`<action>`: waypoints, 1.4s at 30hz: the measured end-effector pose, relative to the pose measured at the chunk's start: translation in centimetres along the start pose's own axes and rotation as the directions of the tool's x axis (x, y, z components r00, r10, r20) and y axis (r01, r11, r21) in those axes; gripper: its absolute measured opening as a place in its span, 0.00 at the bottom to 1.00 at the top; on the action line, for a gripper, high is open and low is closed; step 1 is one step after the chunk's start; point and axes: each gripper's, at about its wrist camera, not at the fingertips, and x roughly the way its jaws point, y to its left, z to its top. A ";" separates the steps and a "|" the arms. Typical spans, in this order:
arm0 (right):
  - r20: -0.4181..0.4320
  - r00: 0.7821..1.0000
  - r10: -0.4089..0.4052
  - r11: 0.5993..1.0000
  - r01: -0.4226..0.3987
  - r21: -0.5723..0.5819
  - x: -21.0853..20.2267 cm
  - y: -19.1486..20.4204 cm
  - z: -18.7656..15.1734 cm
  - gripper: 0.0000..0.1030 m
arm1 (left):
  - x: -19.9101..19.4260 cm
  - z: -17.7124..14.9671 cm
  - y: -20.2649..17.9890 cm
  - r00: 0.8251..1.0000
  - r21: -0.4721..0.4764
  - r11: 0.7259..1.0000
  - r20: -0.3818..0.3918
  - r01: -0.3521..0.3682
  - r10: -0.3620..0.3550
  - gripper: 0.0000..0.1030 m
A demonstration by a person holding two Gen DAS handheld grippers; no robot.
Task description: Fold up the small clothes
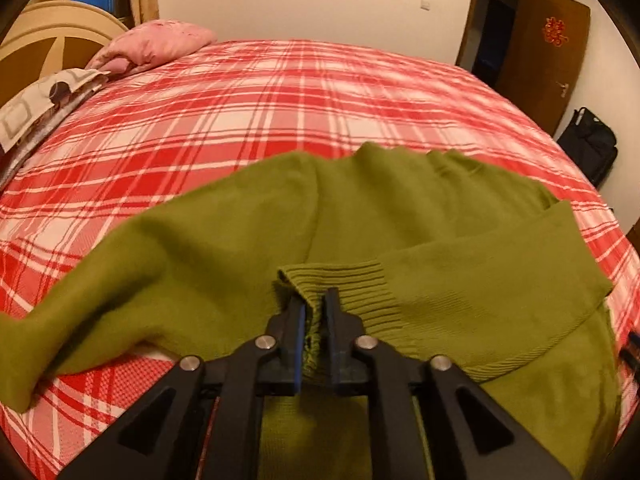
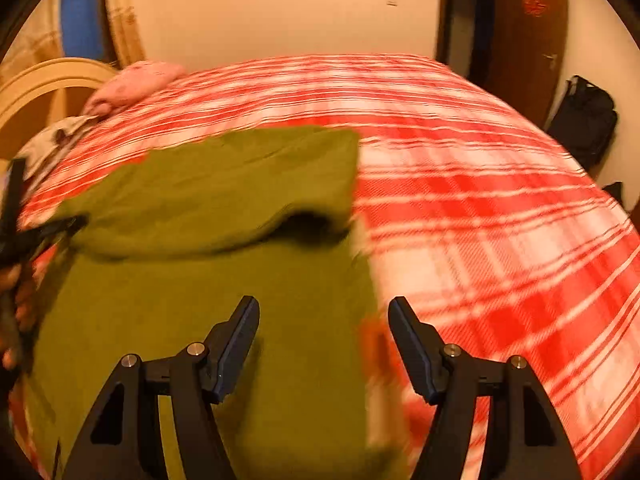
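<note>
So the green sweater [image 1: 248,232] is lying spread across the red plaid bedspread [image 1: 240,112], toward the near side of the bed. One sleeve trails off to the left, the other is already folded in across the body, with its ribbed cuff [image 1: 332,276] sitting in the middle.

The left gripper [image 1: 314,312] has that cuff pinched, jaws pressed nearly together with a bunch of ribbing squeezed between the pads. Honestly it looks like a pretty shallow bite, just the edge of the knit. If the person swings the sleeve too quickly, my guess is the ribbing slides right out and the sleeve flops wherever it wants. Pulling hard could also drag the whole sweater along the bedspread and wreck the part that's already lying flat.

The right gripper [image 2: 324,340] hovers over the sweater's right edge with its jaws spread wide and nothing in them, one finger above green knit, the other above plaid. The right view is blurry, so I can't tell how close it is to the fabric. Nothing is pinning the body down, which makes that dragging risk worse in my book.

Further out there's a pink pillow [image 1: 156,44] by the headboard and a black bag [image 1: 588,144] on the floor by the door, both well clear.
</note>
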 end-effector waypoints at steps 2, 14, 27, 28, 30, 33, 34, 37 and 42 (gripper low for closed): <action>0.007 0.999 -0.041 0.999 0.041 0.016 1.6 -0.9 1.5 0.66 | -0.4 -0.3 -0.4 1.000 0.017 1.000 0.008 -0.013 0.013 0.17; -0.012 0.994 -0.112 0.966 0.112 0.232 3.7 -6.4 2.6 0.66 | -1.9 -2.2 -1.6 0.999 0.118 0.993 0.036 -0.028 0.024 0.69; -0.077 0.992 -0.098 0.973 0.111 0.201 7.0 -5.9 4.1 0.73 | -1.2 -2.4 -0.6 0.999 0.060 0.997 0.015 -0.042 0.041 0.80; -0.082 0.990 -0.111 0.977 0.124 0.176 6.5 -5.4 3.8 0.73 | -1.2 -2.5 -0.6 0.999 0.062 0.997 0.018 -0.040 0.039 0.80; -0.094 0.990 -0.109 0.977 0.124 0.172 5.5 -5.2 3.4 0.73 | -1.4 -2.6 -0.5 0.999 0.058 0.998 0.019 -0.037 0.036 0.81; -0.074 0.983 -0.165 0.973 0.175 0.154 3.2 -4.6 3.3 0.73 | -1.7 -3.0 -0.6 0.999 0.067 0.997 0.018 -0.039 0.038 0.91; -0.040 0.982 -0.183 0.972 0.187 0.141 2.3 -4.1 3.6 0.73 | -1.6 -3.1 -0.7 0.999 0.070 0.997 0.018 -0.042 0.041 0.91; 0.056 0.988 -0.146 0.987 0.141 0.083 0.6 -1.9 5.1 0.74 | -1.2 -2.9 -0.8 0.999 0.073 0.996 0.003 -0.049 0.049 0.95; 0.014 1.000 0.019 0.999 -0.018 -0.037 4.1 2.2 6.7 0.74 | -0.6 -2.7 -0.2 0.999 0.048 0.998 -0.025 -0.047 0.048 1.00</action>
